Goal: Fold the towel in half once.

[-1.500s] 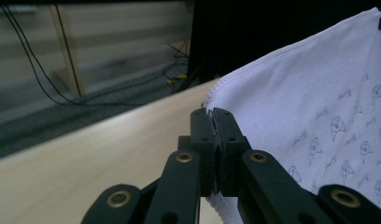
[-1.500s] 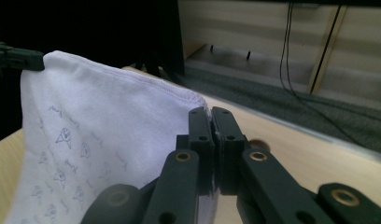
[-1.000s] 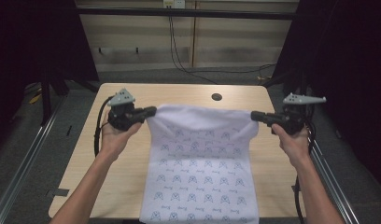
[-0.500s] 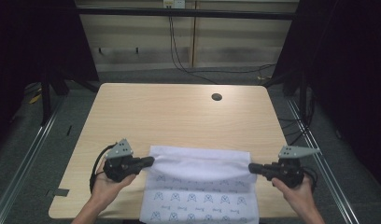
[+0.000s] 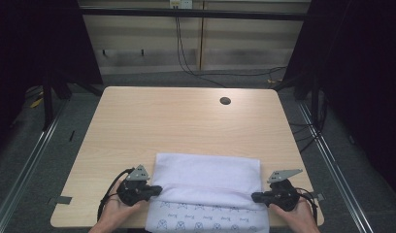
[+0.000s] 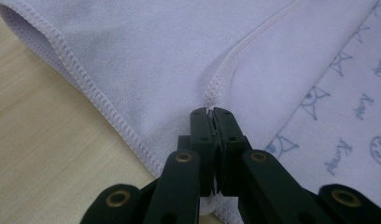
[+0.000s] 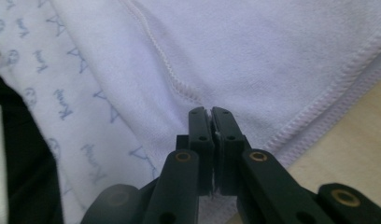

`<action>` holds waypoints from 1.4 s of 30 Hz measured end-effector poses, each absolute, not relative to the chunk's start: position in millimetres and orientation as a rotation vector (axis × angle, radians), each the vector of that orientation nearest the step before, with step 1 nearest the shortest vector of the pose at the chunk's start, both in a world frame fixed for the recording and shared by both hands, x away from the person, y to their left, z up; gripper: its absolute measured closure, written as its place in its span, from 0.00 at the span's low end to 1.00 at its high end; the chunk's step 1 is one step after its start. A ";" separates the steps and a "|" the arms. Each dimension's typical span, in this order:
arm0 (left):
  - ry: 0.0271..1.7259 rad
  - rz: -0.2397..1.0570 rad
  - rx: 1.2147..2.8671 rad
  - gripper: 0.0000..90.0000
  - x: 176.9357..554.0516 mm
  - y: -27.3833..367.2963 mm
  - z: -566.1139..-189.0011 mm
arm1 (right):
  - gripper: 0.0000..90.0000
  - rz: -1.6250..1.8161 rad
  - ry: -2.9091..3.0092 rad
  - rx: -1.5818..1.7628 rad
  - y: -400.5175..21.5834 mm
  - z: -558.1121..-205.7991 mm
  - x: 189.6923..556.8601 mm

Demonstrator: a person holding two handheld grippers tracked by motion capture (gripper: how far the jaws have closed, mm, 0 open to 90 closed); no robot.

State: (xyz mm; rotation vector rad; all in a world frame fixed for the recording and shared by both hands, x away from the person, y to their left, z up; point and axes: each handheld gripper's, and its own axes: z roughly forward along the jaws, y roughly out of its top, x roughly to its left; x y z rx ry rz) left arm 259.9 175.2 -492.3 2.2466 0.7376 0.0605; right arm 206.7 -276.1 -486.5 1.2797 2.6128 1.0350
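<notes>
A pale lilac towel (image 5: 208, 182) with a blue printed pattern lies at the near edge of the wooden table (image 5: 176, 126), its far part folded back toward me so the plain side faces up. My left gripper (image 5: 159, 189) is shut on the towel's stitched hem at the left end of the folded edge; in the left gripper view the left gripper (image 6: 210, 112) pinches the hem (image 6: 216, 84). My right gripper (image 5: 254, 196) is shut on the hem at the right end, and the right gripper (image 7: 210, 112) shows the same pinch on the towel (image 7: 254, 51).
A round cable hole (image 5: 225, 101) sits near the table's far edge. Metal rails (image 5: 31, 160) run along the floor on both sides. Cables (image 5: 201, 68) hang behind the table. The towel's printed end (image 5: 206, 223) hangs over the near edge.
Both grippers have carried the towel's far edge toward me and down, folding it over the near part. The fold now lies flat on the table.
</notes>
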 end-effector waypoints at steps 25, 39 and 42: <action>0.866 0.284 2.192 0.98 370.2 164.1 -499.4 | 0.98 1.002 2.429 1.364 -258.6 -495.2 326.1; 0.954 0.402 2.133 0.98 433.8 165.5 -505.1 | 0.97 0.969 2.323 1.528 -249.4 -496.5 402.4; 1.005 0.418 2.131 0.98 446.8 165.4 -504.0 | 0.97 0.960 2.278 1.564 -246.4 -497.2 412.6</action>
